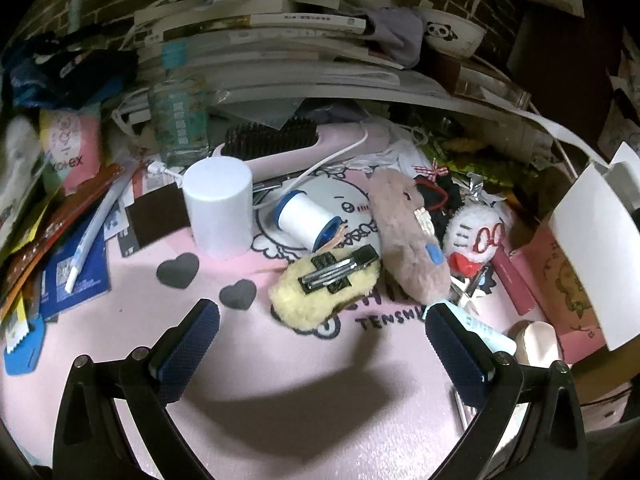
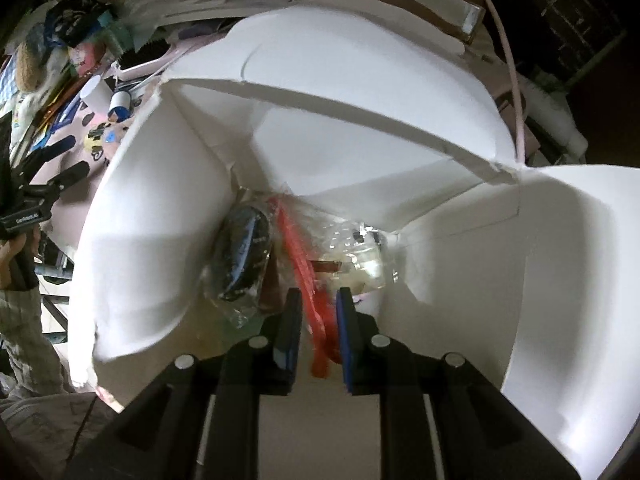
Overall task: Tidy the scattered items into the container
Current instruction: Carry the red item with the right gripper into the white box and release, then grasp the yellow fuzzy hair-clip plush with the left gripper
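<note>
The right gripper (image 2: pixel 319 314) points steeply down into the white cardboard box (image 2: pixel 160 208), whose flaps stand open around it. Between its narrowly parted jaws hangs a red, flat, strip-like item (image 2: pixel 308 280), blurred; it runs from beyond the fingertips back between the two pads, lying against the blue-faced right pad, with a slim gap to the left one, so the grip looks slack rather than clenched. Ahead of the jaws on the box floor lie a dark oval object in clear wrapping (image 2: pixel 242 252), off to their left, and a crumpled clear plastic packet (image 2: pixel 360 256), off to their right. The left gripper (image 1: pixel 322 320) hovers with its jaws spread wide and nothing between them above a pink cartoon-printed mat (image 1: pixel 260 360). Just ahead of its fingertips, slightly right of centre, lies a cream fluffy hair clip (image 1: pixel 320 292) with a black cross patch and a metal clasp facing up. Touching the clip's right end is a long grey-pink plush clip (image 1: pixel 408 236) with a blue spot. Beyond that, right of the jaws, sits a white plush face with red glasses (image 1: pixel 476 236). Farther ahead stand a white cylinder (image 1: pixel 218 212) and a spool with blue ends (image 1: pixel 308 220).
</note>
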`<state>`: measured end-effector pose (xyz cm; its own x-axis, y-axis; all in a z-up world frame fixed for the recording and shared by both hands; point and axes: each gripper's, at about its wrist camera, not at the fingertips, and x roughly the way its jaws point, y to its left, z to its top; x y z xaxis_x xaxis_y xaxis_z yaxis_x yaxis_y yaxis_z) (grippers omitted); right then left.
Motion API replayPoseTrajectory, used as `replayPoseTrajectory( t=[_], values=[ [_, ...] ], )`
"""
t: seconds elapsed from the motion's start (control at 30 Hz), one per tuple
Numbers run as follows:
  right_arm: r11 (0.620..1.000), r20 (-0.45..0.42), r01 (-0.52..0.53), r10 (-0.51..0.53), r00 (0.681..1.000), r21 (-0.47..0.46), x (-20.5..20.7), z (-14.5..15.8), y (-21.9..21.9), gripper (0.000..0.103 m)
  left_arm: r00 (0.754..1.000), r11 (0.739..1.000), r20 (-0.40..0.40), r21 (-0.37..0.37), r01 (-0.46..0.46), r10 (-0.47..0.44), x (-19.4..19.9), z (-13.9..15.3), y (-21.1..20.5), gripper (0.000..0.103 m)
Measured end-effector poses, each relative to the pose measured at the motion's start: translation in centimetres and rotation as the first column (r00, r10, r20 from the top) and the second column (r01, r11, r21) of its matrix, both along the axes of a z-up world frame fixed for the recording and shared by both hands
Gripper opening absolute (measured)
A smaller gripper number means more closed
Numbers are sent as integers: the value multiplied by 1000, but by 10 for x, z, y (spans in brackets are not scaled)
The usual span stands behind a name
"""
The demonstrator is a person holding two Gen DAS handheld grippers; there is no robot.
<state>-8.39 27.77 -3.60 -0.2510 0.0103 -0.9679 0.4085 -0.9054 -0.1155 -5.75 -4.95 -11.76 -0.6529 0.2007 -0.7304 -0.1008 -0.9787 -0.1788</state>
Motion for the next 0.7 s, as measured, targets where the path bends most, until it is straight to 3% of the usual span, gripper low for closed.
replayPoseTrajectory(
  t=[0.07,0.17,0.2,0.27,0.4,0.5,0.63,0.7],
  values=[
    [1000,-24,8,-9,1000,-26,3,6,3,40,1000,1000,6,-20,-9,9,-5,-1,1,103],
    [995,-107,33,-42,993,-92,11,24,4,51,1000,1000,14,-31,-7,7,-12,-2,-1,103],
    [994,-170,33,-51,984,-105,17,33,2,65,1000,1000,20,-28,-7,8,-15,-3,-3,103],
    [992,-330,6,-48,943,-127,33,55,-4,79,999,1000,38,-14,-10,11,-20,-6,-6,103],
    [968,-490,-65,-65,869,-244,57,86,-20,80,999,999,39,-42,-21,22,-26,-8,-6,103],
    [911,-509,-170,-50,859,-375,70,91,-47,83,999,996,29,-89,-23,26,-28,-11,-1,102],
    [870,-587,-257,-46,808,-422,99,77,-92,83,999,992,20,-122,-35,38,-27,-13,4,102],
    [859,-590,-282,-29,807,-427,107,58,-125,83,999,992,21,-123,-32,35,-27,-13,4,102]
  ],
)
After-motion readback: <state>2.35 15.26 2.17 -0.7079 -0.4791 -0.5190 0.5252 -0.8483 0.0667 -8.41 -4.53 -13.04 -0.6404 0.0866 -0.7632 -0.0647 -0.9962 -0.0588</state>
